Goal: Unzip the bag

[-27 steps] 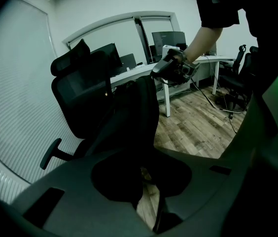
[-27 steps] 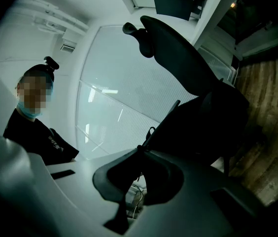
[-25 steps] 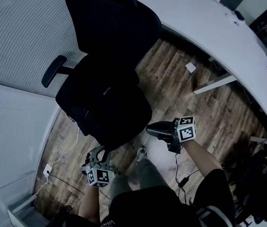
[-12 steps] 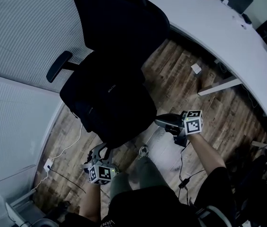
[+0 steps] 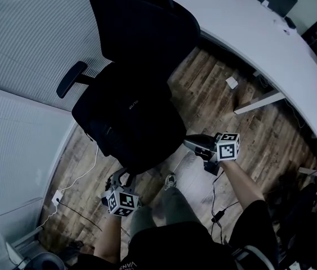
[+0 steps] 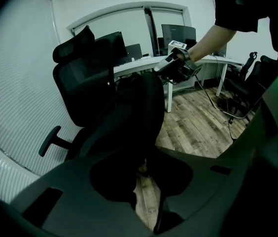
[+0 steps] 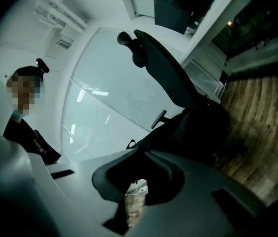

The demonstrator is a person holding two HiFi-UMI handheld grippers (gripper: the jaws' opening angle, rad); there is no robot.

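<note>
1. Bag (image 6: 138, 107): black, standing upright on seat surface of office chair (image 5: 141, 21), in front of backrest. Zip & pull not discernible in any view.
2. Left tool (image 5: 119, 180): held low near front edge of seat, aimed at bag. Jaws slightly apart w/ only floor (image 5: 214, 89) showing betw. them. No contact w/ bag.
3. Right tool (image 5: 191, 144): just beside seat's front corner on right side, also pointed toward bag. Jaws slightly apart, gripping nothing.
4. Handling (est.): soft fabric, prob. light. Likely to sag, fold or slide on seat when tugged. Chair may swivel or shift under a sideways pull.
5. Grip pts (est.): one tool to pinch fabric or a handle close to zip end as anchor. Other tool to take zip pull, which is small, thin & easy to lose. Best drawn along zip line, not away from bag.
6. Status (est.): unzipping not yet begun, w/ both tools apart from bag & approach to zip outstanding.
</note>
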